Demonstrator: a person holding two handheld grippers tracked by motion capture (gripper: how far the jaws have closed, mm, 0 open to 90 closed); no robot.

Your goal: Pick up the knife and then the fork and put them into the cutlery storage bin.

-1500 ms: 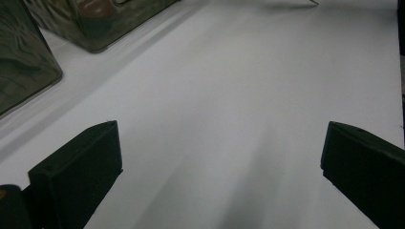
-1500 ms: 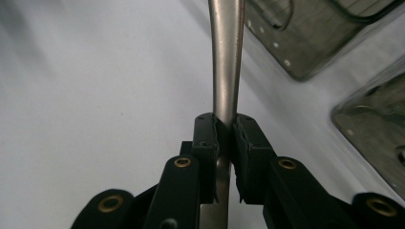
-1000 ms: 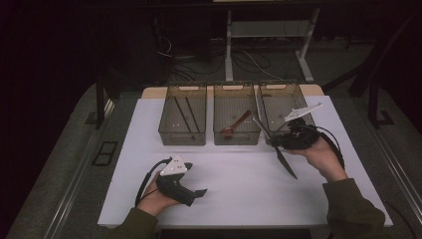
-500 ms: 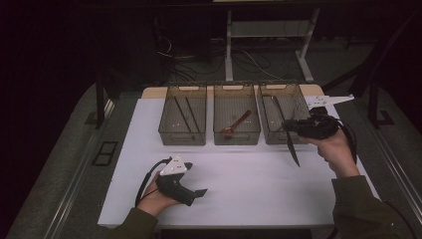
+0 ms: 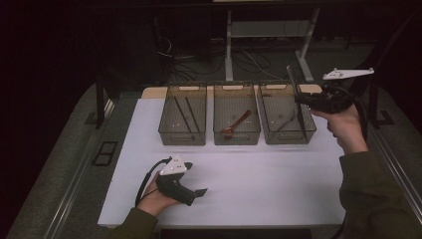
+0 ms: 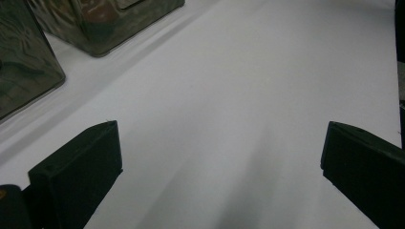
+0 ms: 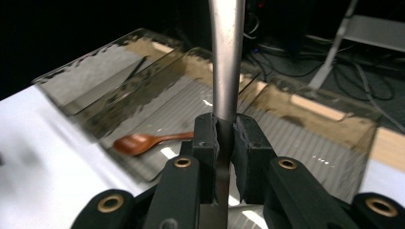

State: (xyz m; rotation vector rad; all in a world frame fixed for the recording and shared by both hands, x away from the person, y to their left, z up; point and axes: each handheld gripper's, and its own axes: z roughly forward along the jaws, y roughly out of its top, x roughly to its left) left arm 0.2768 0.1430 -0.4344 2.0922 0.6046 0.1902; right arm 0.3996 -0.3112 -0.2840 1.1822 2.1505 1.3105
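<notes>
You've got the metal utensil pinched near mid-shaft in the right gripper, jaws clenched on it, held above the right bin. It looks like a knife or similar; can't tell for sure. Handle end sticks up past the jaws, other end hangs down twd the bin. Line the shaft up w/ the bin's long axis, lower it clear of the walls, and let go only once it's low inside. Left gripper sits released on the white table, nothing btwn its jaws.
</notes>
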